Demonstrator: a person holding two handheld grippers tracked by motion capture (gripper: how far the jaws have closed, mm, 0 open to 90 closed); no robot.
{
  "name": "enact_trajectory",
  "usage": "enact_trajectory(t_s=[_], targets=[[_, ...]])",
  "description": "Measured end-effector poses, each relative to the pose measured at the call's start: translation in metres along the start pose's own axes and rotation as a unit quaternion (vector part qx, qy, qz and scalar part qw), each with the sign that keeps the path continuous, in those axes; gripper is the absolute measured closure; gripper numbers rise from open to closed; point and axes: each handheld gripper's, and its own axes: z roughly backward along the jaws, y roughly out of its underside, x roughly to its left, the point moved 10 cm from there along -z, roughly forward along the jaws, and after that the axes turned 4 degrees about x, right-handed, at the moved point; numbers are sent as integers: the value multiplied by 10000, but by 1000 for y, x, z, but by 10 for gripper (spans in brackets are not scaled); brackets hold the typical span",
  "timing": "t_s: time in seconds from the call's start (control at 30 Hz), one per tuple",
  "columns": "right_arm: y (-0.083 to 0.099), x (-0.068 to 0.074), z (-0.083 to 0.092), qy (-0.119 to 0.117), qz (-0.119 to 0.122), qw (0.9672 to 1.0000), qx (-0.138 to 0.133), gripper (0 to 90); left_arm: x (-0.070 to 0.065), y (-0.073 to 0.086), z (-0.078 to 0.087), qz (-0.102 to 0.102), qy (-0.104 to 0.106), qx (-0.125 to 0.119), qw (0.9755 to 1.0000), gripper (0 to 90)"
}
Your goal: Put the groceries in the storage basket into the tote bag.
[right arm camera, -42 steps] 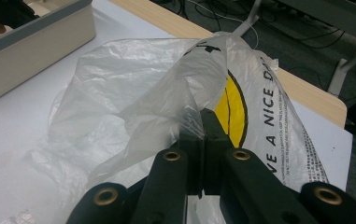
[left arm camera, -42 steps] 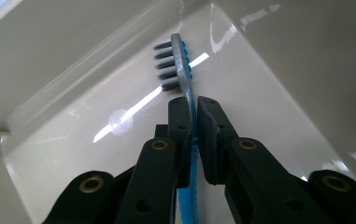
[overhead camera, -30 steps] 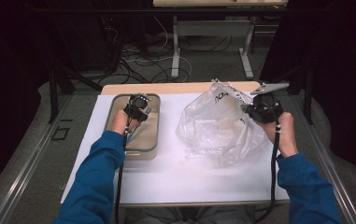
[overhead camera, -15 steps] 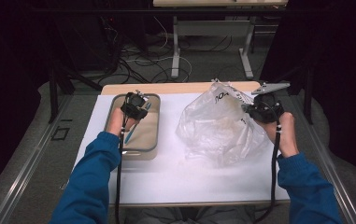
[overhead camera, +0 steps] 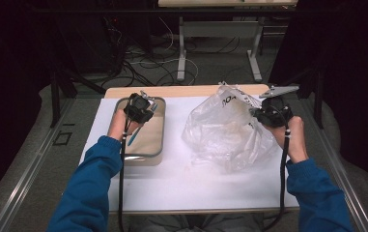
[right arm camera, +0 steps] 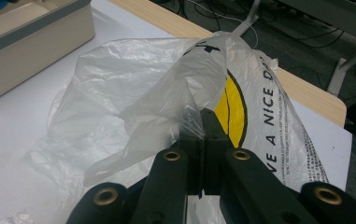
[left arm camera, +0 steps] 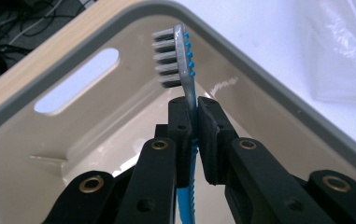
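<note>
Left gripper (left arm camera: 193, 116) pinched toothbrush (left arm camera: 181, 60) by its neck over beige bin (left arm camera: 278, 98); right gripper (right arm camera: 202, 122) clamped on plastic bag (right arm camera: 143, 88) edge

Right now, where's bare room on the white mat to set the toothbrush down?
Free: the strip of mat between tray and bag, and the wide band along the near edge in front of both. Crowded: the right side, where the bag spreads and the right hand-held gripper pinches its rim.
</note>
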Motion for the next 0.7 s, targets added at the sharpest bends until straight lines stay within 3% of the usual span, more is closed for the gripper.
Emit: enact_trajectory(t_s=[0.23,0.27,0.47,0.7], targets=[[-1,1,-1,9,20,10000,1,900,-3,-9,16,-249,-81,-35,9997,845],[-1,1,0,-1,25,10000,-1,900,-6,-11,17,-189,-34,-108,9998,845],[-2,1,1,21,16,10000,7,900,-11,-15,27,-327,-23,-127,9994,845],[-3,1,1,29,41,10000,21,900,-18,-19,35,-350,14,-154,9993,845]])
